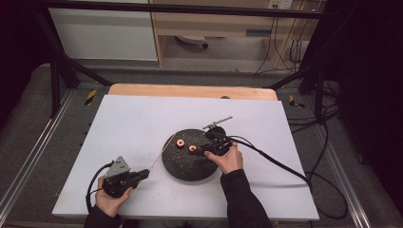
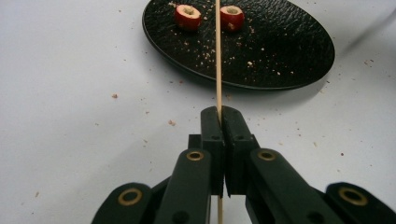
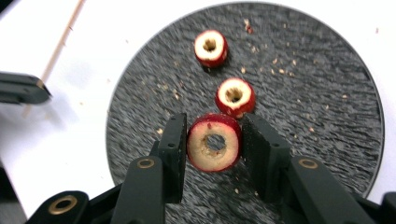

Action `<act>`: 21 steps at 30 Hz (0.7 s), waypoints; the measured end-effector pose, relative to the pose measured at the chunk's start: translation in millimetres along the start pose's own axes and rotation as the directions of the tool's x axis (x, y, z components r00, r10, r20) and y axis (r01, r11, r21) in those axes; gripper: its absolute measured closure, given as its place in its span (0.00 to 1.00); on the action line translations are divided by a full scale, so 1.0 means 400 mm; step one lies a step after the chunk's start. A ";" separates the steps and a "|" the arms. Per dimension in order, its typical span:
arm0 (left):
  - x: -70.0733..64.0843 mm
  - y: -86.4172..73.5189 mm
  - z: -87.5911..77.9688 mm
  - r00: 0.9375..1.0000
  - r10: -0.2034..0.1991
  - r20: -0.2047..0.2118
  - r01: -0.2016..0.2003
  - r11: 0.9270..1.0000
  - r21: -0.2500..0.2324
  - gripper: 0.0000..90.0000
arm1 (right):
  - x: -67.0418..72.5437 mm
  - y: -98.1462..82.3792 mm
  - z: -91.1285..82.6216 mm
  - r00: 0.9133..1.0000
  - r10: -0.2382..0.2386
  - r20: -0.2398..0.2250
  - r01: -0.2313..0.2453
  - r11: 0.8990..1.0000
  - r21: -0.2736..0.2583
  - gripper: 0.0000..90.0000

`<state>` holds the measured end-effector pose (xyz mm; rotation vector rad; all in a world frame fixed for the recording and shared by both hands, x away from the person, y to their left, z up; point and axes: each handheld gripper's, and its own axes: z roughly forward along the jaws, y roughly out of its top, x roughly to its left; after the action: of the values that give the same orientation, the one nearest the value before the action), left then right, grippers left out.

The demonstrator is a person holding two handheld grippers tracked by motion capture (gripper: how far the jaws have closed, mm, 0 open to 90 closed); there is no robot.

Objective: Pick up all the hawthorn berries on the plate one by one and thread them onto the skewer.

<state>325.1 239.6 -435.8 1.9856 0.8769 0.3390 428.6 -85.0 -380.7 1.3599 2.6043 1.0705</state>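
- The white table (image 1: 142,123) lies under both claws, with crumbs scattered on it around the left claw's tips.
- The black plate (image 1: 178,166) sits ahead of the left claw (image 1: 142,174) and directly beneath the right claw (image 1: 205,151); in the right gripper view its rough surface spreads behind and below the jaws, dotted with crumbs.
- The right claw, held in the person's right hand (image 1: 228,159), is clamped on a cored fruit ring (image 3: 215,142); the ring stands on edge between the two pads, its hole facing the camera, lifted just above the plate.
- The left claw, in the left hand (image 1: 111,202), is pressed together on a thin skewer (image 2: 218,60), which runs straight out from the tips toward the plate and over its near rim.
- Two more fruit rings (image 3: 235,97) (image 3: 210,47) lie on the plate just beyond the right claw's tips, one close, one farther; seen from the left claw, they sit either side of the skewer's far end.
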 end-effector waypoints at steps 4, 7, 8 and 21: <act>-0.002 0.000 0.000 1.000 0.000 0.000 0.000 1.000 -0.004 0.98 | -0.004 -0.012 -0.012 1.000 0.017 -0.007 -0.017 0.998 -0.066 0.69; -0.003 0.000 0.002 1.000 0.001 0.001 -0.001 1.000 -0.004 0.98 | -0.009 -0.026 -0.018 0.999 0.036 -0.027 -0.039 0.992 -0.120 0.69; -0.004 0.000 0.002 1.000 0.000 0.002 0.000 1.000 -0.005 0.98 | -0.011 -0.031 -0.019 0.998 0.043 -0.035 -0.048 0.990 -0.136 0.69; -0.015 0.003 0.009 1.000 -0.007 0.000 0.007 1.000 -0.023 0.98 | -0.029 -0.084 -0.022 0.981 0.137 -0.135 -0.178 0.911 -0.371 0.69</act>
<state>323.5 232.9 -436.4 1.9607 0.8761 0.3437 408.8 -111.3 -396.7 1.4644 2.2084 1.6130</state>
